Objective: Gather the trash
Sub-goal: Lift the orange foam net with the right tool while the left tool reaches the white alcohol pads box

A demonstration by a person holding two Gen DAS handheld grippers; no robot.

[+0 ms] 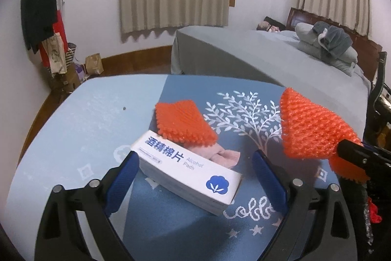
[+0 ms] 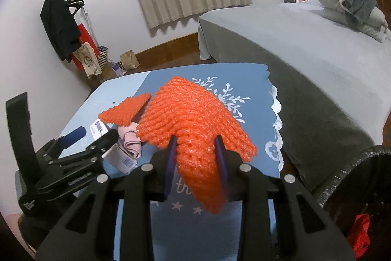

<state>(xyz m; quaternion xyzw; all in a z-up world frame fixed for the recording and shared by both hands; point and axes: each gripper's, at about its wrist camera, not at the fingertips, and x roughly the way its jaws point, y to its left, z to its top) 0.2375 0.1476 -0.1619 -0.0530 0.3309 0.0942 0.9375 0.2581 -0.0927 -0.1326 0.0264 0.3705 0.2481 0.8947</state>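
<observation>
Blue-clothed surface beside the bed: my right tongs grip an orange foam net bound for the black-lined bin, while my left tongs gape wide around the alcohol-pads box mid-surface, my likely next pickup.

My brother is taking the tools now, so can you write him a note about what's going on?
Right tool: shut on an orange foam net, lifted above the table.
Left tool: open, fingers either side of the alcohol pads box, not gripping yet.
Still on the table: a second orange net leaning on the box, and a pink cloth behind it.
Black-lined bin sits at the right, something red already inside.
Left: drop the held net in, then collect the rest.
</observation>
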